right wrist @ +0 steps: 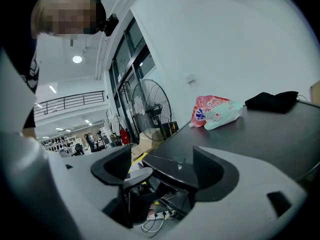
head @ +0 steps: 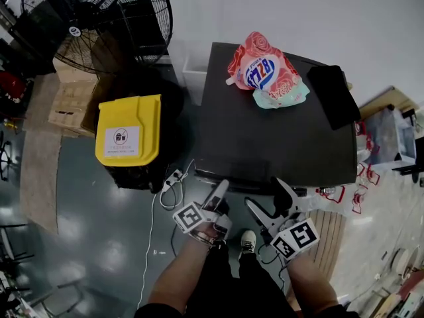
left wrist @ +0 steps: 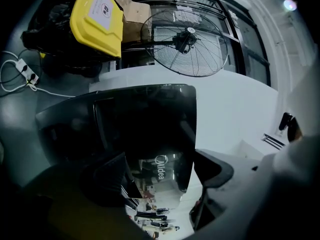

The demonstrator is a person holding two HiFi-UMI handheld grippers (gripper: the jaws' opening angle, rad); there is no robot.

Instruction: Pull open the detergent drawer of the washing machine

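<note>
The black washing machine (head: 278, 138) stands just ahead of me, seen from above. In the left gripper view its glossy black front panel (left wrist: 150, 129), printed with a brand name, fills the space ahead. My left gripper (left wrist: 162, 171) is open with that panel's lower part between its jaws, and no pad presses on it. In the head view the left gripper (head: 220, 191) sits at the machine's front left edge. The right gripper (head: 268, 197) is open beside it. In its own view the right gripper (right wrist: 165, 164) frames a flat black front corner (right wrist: 170, 168) of the machine. How far the drawer stands out I cannot tell.
A pink detergent pouch (head: 265, 71) and a black cloth (head: 334, 95) lie on the machine's top. A yellow-lidded bin (head: 129, 128) stands to the left, with a big floor fan (head: 99, 18) and cardboard boxes (head: 69, 101) behind it. A power strip with cable (head: 171, 181) lies on the floor.
</note>
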